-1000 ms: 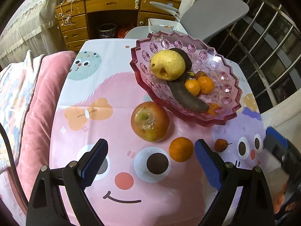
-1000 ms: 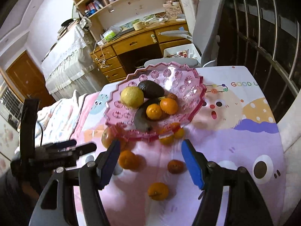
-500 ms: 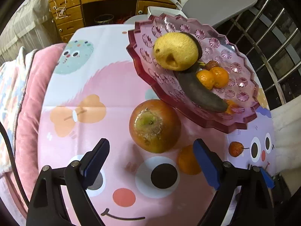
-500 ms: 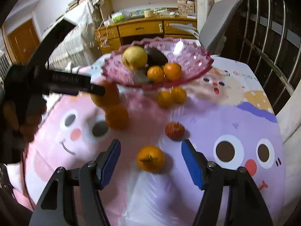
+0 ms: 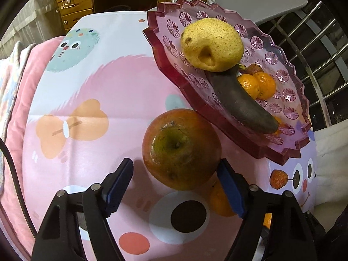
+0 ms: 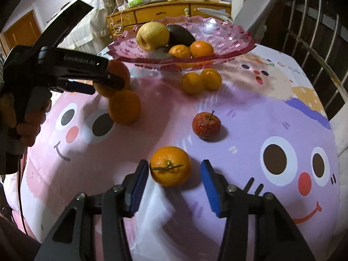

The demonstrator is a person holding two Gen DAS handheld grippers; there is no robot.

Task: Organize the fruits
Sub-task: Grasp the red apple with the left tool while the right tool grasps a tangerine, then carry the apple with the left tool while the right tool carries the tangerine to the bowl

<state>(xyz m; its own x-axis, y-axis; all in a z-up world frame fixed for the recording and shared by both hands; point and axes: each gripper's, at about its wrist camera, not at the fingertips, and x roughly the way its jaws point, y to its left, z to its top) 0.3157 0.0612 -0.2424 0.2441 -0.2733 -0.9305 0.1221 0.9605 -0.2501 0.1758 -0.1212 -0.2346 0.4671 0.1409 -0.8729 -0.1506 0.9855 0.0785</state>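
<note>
While closing on loose fruit: left claw [image 5: 175, 187], spread, straddling the apple [image 5: 181, 149] at frame centre; right claw [image 6: 173, 187], spread, flanking the tangerine [image 6: 170, 166] low centre on the counter [image 6: 250, 113]. Next, probably: pinch firmly, lift, carry to the pink bowl [image 6: 228, 41] at top.

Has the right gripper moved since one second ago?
Yes. The right gripper came down toward the tablecloth and away from the bowl; its closing jaws now flank an orange.
</note>
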